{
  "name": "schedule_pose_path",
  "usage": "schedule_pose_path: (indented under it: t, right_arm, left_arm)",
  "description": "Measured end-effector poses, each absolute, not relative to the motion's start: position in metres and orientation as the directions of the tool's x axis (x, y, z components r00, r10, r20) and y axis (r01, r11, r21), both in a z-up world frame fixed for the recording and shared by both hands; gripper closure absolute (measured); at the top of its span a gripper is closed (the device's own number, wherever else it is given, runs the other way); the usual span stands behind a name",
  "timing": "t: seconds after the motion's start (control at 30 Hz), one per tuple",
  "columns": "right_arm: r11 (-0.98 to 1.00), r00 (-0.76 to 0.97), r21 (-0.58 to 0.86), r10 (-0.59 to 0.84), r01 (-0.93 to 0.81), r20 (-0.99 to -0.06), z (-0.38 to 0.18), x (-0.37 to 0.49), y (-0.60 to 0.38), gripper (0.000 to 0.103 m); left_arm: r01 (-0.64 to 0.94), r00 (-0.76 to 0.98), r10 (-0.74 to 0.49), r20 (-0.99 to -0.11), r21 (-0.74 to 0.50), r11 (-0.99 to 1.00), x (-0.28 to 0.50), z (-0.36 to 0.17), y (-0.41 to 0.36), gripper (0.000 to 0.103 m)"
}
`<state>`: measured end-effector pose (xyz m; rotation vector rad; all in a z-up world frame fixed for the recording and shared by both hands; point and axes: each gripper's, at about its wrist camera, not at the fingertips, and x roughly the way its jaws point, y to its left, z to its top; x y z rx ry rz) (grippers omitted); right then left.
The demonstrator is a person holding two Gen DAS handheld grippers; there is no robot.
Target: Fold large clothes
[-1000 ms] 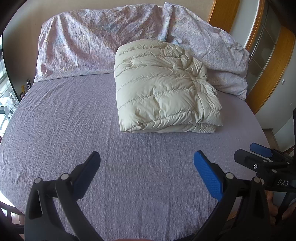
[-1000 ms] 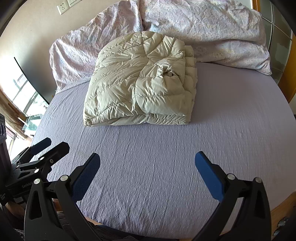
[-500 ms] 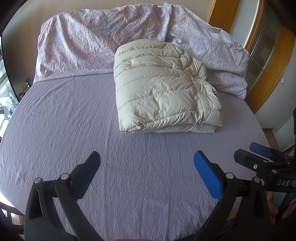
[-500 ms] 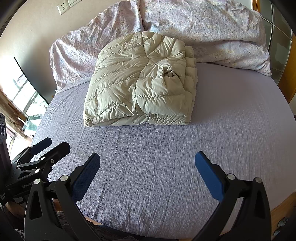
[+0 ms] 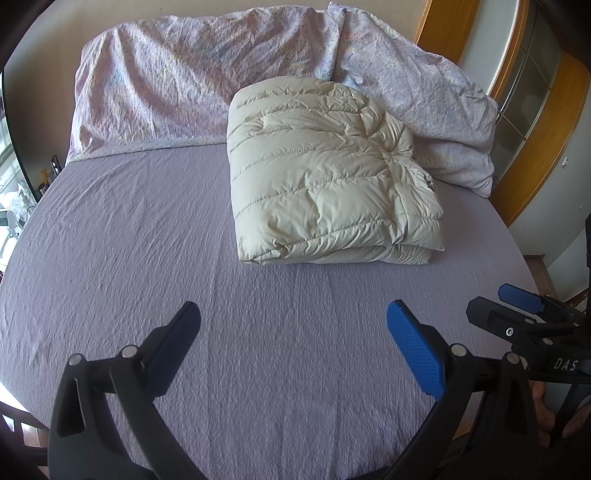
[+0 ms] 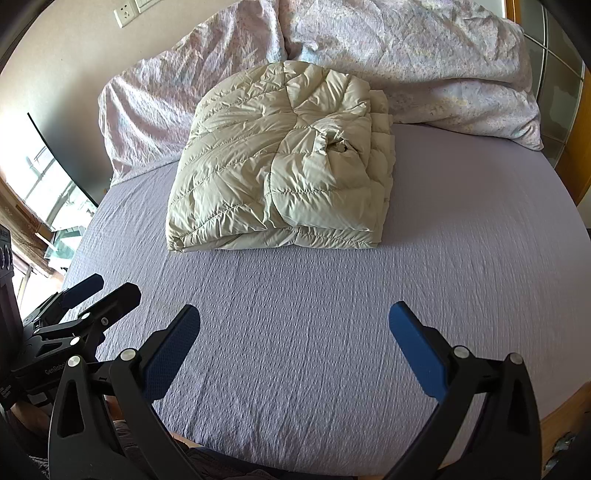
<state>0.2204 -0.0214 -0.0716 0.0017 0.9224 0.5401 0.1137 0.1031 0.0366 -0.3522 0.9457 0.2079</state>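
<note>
A cream quilted down jacket lies folded into a thick rectangular bundle on the lilac bed sheet, its far end against the pillows. In the right wrist view the same jacket sits centre, a small puckered opening facing up. My left gripper is open over bare sheet, well short of the jacket's near edge, nothing between its blue pads. My right gripper is open too, empty, equally short of the bundle. Each gripper shows at the edge of the other's view: the right gripper, the left gripper.
Two rumpled floral pillows lean along the wall at the head of the bed. A wooden-framed glass door stands to the right. A window is on the left, a wall socket above. The bed's wooden foot edge is near.
</note>
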Motion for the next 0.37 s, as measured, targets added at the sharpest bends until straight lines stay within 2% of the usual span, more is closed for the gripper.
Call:
schedule_pose_path:
  t: [0.37]
  right_arm:
    - [0.868,0.481,0.226,0.443,-0.443,-0.757,-0.0721,0.2199,-0.0207,0.001]
  left_arm:
    - [-0.327,0.568,0.016,-0.823,-0.208,0.922,0.1134,0.0316,0.1046,0.003]
